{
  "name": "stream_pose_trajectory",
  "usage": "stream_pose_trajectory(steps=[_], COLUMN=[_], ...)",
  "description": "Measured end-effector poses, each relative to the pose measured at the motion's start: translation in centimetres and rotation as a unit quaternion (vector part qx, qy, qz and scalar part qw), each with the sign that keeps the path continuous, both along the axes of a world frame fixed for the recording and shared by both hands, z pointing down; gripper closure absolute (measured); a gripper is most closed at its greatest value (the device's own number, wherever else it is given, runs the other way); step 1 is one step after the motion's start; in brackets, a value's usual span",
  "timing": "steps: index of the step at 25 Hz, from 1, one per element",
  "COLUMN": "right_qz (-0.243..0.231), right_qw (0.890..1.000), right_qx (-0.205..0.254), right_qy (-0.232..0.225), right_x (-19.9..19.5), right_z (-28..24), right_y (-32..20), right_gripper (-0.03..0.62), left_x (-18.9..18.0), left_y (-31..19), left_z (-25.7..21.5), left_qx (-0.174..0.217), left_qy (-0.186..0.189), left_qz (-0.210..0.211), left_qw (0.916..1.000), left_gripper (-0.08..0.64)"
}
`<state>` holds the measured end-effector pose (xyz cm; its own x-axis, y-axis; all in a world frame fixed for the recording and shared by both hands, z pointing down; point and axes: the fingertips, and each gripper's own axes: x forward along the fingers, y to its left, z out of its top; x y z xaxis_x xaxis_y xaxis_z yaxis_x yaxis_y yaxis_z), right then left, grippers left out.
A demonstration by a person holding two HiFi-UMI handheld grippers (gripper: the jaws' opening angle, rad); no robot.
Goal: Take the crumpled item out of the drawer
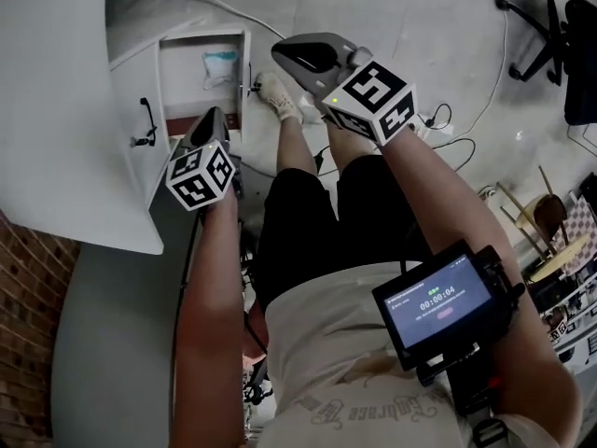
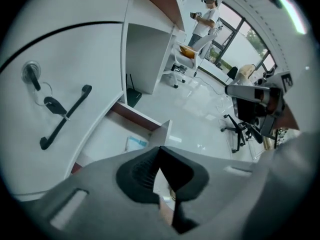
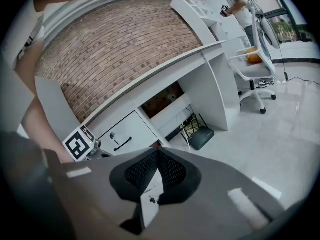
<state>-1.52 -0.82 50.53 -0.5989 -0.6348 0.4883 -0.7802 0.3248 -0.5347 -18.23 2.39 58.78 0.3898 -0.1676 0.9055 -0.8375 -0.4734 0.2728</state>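
Low on the white desk unit (image 1: 75, 110), an open white drawer (image 1: 187, 91) holds the crumpled pale blue and white item (image 1: 221, 66). It lies on the drawer floor close to the pulled-out front panel, apart from both grippers. It looks soft, wrinkled and folded on itself; whether it is paper, cloth or plastic cannot be told. In the left gripper view only its upper part shows, because the grey gripper body cuts off the rest. The left gripper (image 2: 159, 149) hangs just beside the open drawer, pointing steeply down, its jaws closed together with nothing between them. The right gripper (image 3: 158, 152) is over the person's legs; its jaws also meet at the tips and are empty. The right gripper view does not show the drawer's inside, only a closed white drawer front with a black bar handle (image 3: 121, 144) and the left gripper's black-and-white marker cube (image 3: 79, 144). A key with a dark tag (image 2: 50, 104) hangs from a lock near that handle. A small dark screen (image 1: 438, 304) on the person's chest rig shows timer digits and text too fine to read. Ornate lettering on the pale shirt (image 1: 345, 409) is cut off at the frame's edge and unreadable.
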Motion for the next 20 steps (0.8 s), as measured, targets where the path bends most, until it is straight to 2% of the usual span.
stream_pose_trajectory(steps=[5, 12, 20], right_qz=[0.006, -0.006, 0.013], right_qw=[1.000, 1.000, 0.999], right_qx=[0.000, -0.002, -0.007], right_qy=[-0.024, -0.028, -0.033], right_x=[-2.2, -2.6, -3.9], right_z=[4.6, 5.6, 9.0], right_y=[-0.5, -0.3, 0.3], right_gripper=[0.584, 0.584, 0.584], left_x=[-2.1, -0.3, -2.4], left_y=[-1.1, -2.0, -2.3], left_z=[5.9, 8.7, 15.0], left_qx=[-0.003, -0.007, -0.026], left_qy=[-0.041, -0.042, -0.074], left_qz=[0.037, 0.050, 0.094], left_qw=[0.9985, 0.9978, 0.9925], left_gripper=[0.557, 0.557, 0.556])
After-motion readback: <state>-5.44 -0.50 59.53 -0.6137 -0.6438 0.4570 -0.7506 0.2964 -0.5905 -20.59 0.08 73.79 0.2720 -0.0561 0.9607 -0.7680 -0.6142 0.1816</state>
